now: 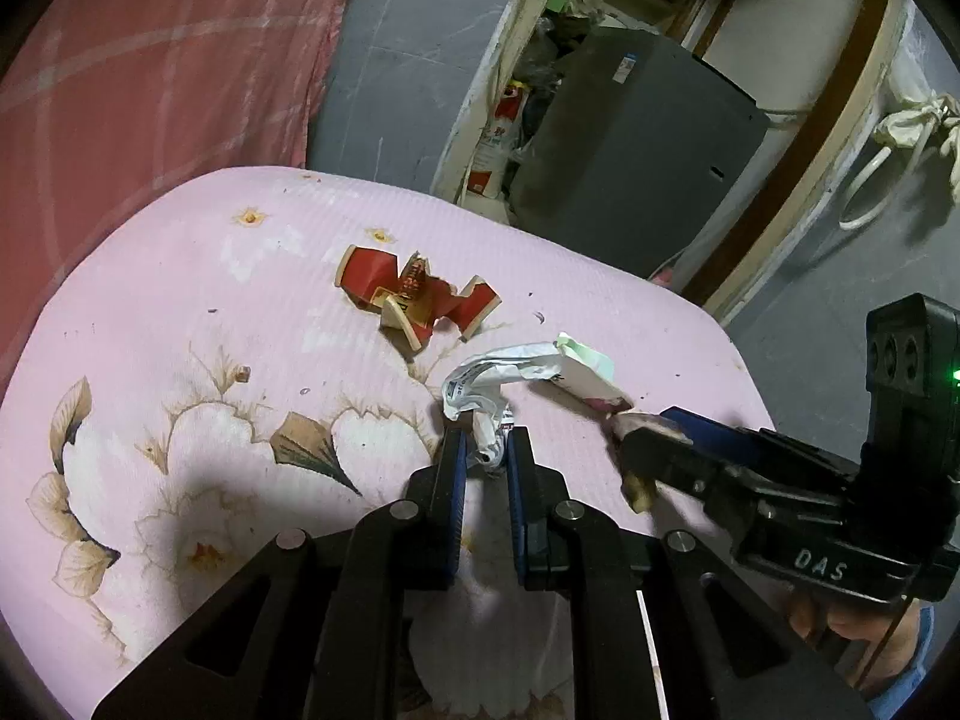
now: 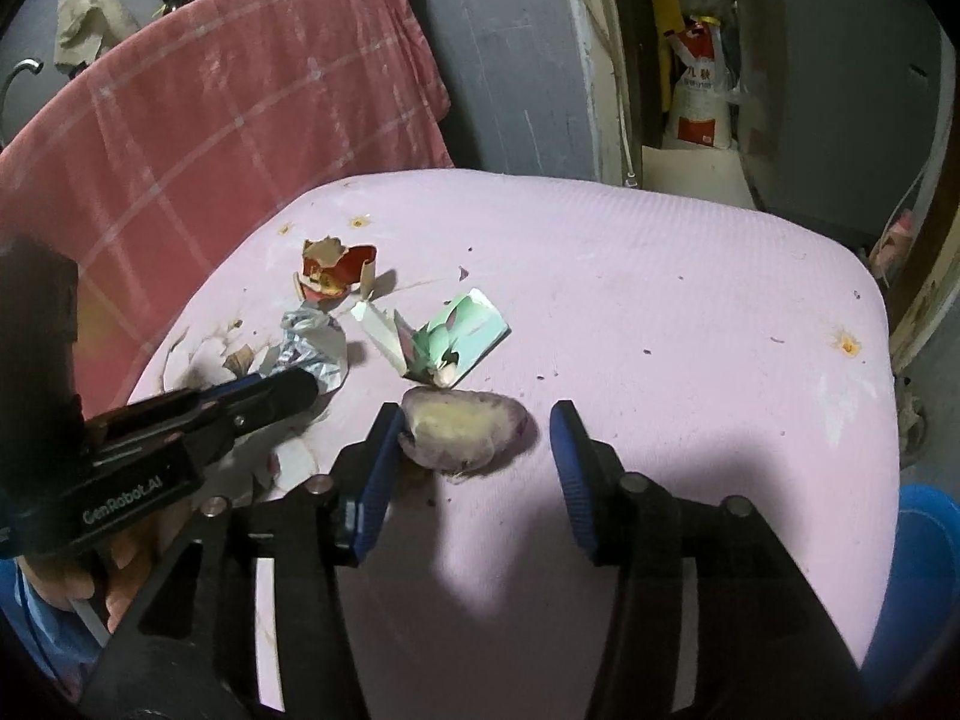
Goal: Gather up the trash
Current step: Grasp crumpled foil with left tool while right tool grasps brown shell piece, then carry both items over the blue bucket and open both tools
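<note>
On the pink flowered table cover (image 1: 180, 312) lie several bits of trash. My left gripper (image 1: 485, 450) is shut on a crumpled white wrapper (image 1: 480, 396), which sticks out past the fingertips. In the right wrist view the same gripper (image 2: 309, 384) comes in from the left onto the wrapper (image 2: 312, 348). My right gripper (image 2: 477, 420) is open around a beige, purple-skinned food scrap (image 2: 462, 429); the left pad (image 2: 390, 426) touches it and the right pad stands apart. A torn red carton (image 1: 414, 300) (image 2: 336, 273) and a torn green-white carton (image 1: 585, 369) (image 2: 462, 336) lie just beyond.
A red checked cloth (image 2: 210, 120) hangs behind the table on the left. Past the far edge stand a grey appliance (image 1: 630, 138) and a white-and-red sack (image 2: 699, 102). Something blue and rounded (image 2: 924, 570) sits beside the table's right edge. A hand (image 2: 120, 570) holds the left gripper.
</note>
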The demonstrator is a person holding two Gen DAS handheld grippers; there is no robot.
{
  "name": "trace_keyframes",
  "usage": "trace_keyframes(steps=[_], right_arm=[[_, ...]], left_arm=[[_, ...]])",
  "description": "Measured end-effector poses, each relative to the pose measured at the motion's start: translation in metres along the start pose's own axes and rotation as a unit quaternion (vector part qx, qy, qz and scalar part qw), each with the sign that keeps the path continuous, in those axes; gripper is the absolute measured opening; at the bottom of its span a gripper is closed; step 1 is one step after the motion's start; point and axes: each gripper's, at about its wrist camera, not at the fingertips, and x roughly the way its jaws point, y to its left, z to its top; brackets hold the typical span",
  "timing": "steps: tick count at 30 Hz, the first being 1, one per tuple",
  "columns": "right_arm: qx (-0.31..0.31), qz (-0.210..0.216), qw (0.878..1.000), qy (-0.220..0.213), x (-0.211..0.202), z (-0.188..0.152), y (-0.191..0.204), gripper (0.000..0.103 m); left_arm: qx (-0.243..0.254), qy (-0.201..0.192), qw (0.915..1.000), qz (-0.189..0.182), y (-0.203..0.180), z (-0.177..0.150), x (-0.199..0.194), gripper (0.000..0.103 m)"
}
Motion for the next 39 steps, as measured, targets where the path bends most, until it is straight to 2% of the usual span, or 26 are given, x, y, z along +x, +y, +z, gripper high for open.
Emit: trace_keyframes(steps=[8, 14, 21, 26, 30, 39], right_arm=[[0.021, 0.001, 0.999, -0.037, -0.015, -0.009, -0.006, 0.032], [0.024, -0.01, 0.996, -0.09, -0.034, -0.017, -0.003, 0.032], [0.0, -0.037, 0.989, -0.143, -0.054, -0.027, 0.006, 0.032], [-0.006, -0.05, 0.981, -0.188, -0.075, -0.038, 0.008, 0.032], [0.001, -0.068, 0.973, -0.22, -0.095, -0.047, 0.004, 0.032], [0.031, -0.118, 0.944, -0.308, -0.162, -0.067, -0.016, 0.032]], left_arm=[[0.007, -0.016, 0.9998, 0.01, -0.001, -0.003, -0.006, 0.01], [0.008, -0.034, 0.9993, 0.013, 0.001, -0.005, -0.01, 0.01], [0.003, -0.081, 0.9955, 0.049, -0.002, -0.01, -0.025, 0.01], [-0.005, -0.129, 0.9906, 0.044, -0.003, -0.019, -0.049, 0.01], [0.011, -0.158, 0.9864, 0.044, -0.015, -0.026, -0.061, 0.01], [0.046, -0.2, 0.9786, -0.002, -0.072, -0.026, -0.079, 0.01]])
